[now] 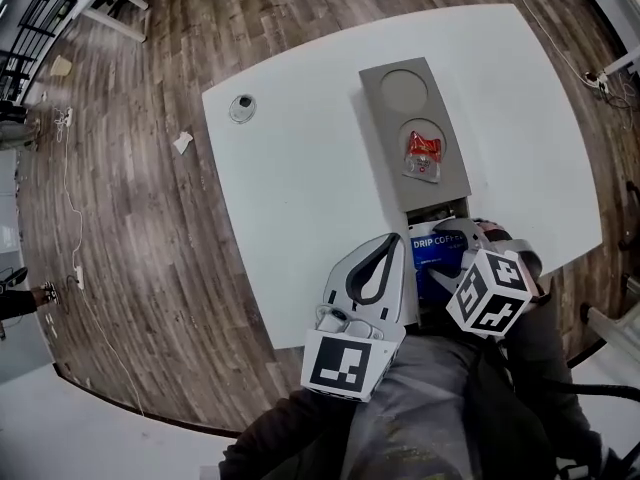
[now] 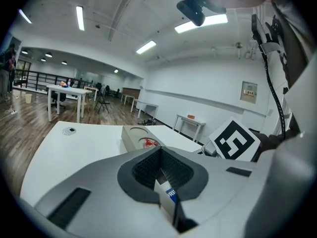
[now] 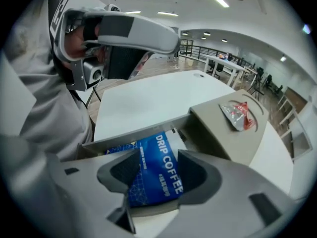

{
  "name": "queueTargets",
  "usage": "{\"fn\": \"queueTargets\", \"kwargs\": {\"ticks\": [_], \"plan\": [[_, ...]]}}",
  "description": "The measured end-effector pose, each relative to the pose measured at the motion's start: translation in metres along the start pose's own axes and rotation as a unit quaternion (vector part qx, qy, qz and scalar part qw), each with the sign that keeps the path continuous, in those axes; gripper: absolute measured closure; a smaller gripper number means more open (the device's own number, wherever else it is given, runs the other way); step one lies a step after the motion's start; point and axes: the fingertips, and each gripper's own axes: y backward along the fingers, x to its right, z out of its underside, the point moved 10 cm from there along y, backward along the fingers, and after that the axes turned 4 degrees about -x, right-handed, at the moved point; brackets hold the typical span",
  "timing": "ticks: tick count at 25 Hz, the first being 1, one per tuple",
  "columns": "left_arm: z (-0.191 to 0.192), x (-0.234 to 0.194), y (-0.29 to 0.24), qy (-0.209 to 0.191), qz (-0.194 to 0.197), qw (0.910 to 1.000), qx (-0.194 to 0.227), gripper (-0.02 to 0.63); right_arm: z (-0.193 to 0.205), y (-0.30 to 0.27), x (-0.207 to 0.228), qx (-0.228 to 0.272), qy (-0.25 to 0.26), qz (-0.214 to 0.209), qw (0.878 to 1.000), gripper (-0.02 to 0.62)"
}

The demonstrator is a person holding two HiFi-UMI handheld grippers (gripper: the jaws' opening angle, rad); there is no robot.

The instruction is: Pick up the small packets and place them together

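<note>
A grey tray (image 1: 382,148) lies on the white table (image 1: 300,188). In its nearer round hollow lies a red and silver packet (image 1: 422,155), also seen in the right gripper view (image 3: 238,115). A blue DRIP COFFEE packet (image 3: 157,163) lies in the tray's open end compartment. My right gripper (image 3: 158,183) hangs just over it, open, with its pads on either side and not pressing. At the table's near edge, my left gripper (image 2: 168,202) is shut on a thin white and blue packet (image 2: 166,191) that stands edge-on between its pads.
The tray's far round hollow (image 1: 403,88) holds nothing. A round cable port (image 1: 241,107) sits at the table's far left corner. A paper scrap (image 1: 182,142) and cables lie on the wooden floor. The table's near edge is right by both grippers.
</note>
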Motion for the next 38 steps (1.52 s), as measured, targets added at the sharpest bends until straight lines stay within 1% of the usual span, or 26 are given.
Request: {"fn": "queueTargets", "kwargs": {"ticks": [3,8,9,11,13,16,19,24,28,30,33,38], "plan": [[0.004,-0.004,0.000,0.005,-0.004,1.0000,-0.001,0.603,-0.002,-0.004,-0.001,-0.012,0.005,-0.002,1.000,0.353],[0.003,-0.005,0.004,0.008,-0.002,1.0000,-0.001,0.603,-0.004,-0.002,-0.005,-0.018,0.003,0.015,1.000,0.398],[0.002,-0.005,0.005,0.007,0.000,1.0000,0.000,0.603,-0.004,-0.001,-0.006,-0.018,0.000,0.024,1.000,0.421],[0.002,-0.004,0.008,0.004,0.004,1.0000,0.002,0.603,-0.003,0.001,-0.008,-0.017,-0.006,0.044,0.999,0.504],[0.003,-0.005,0.010,-0.001,0.009,0.9999,0.006,0.603,-0.003,0.002,-0.011,-0.013,-0.013,0.059,0.998,0.535],[0.002,-0.003,0.015,-0.010,0.020,0.9996,0.014,0.603,-0.005,0.009,-0.016,-0.006,-0.024,0.087,0.996,0.541],[-0.001,0.000,0.024,-0.018,0.031,0.9992,0.019,0.603,-0.008,0.019,-0.023,0.001,-0.040,0.126,0.991,0.543],[-0.009,0.006,0.043,-0.039,0.050,0.9967,0.051,0.603,-0.019,0.043,-0.036,0.023,-0.058,0.202,0.977,0.551],[-0.019,0.011,0.059,-0.055,0.057,0.9938,0.078,0.603,-0.030,0.066,-0.046,0.048,-0.063,0.245,0.966,0.554],[-0.022,0.014,0.065,-0.063,0.063,0.9923,0.086,0.603,-0.032,0.074,-0.050,0.056,-0.067,0.260,0.962,0.555],[-0.023,0.018,0.071,-0.071,0.071,0.9912,0.086,0.603,-0.032,0.082,-0.056,0.066,-0.073,0.274,0.957,0.555],[-0.026,0.015,0.072,-0.073,0.071,0.9907,0.090,0.603,-0.041,0.096,-0.055,0.098,-0.076,0.276,0.953,0.555]]}}
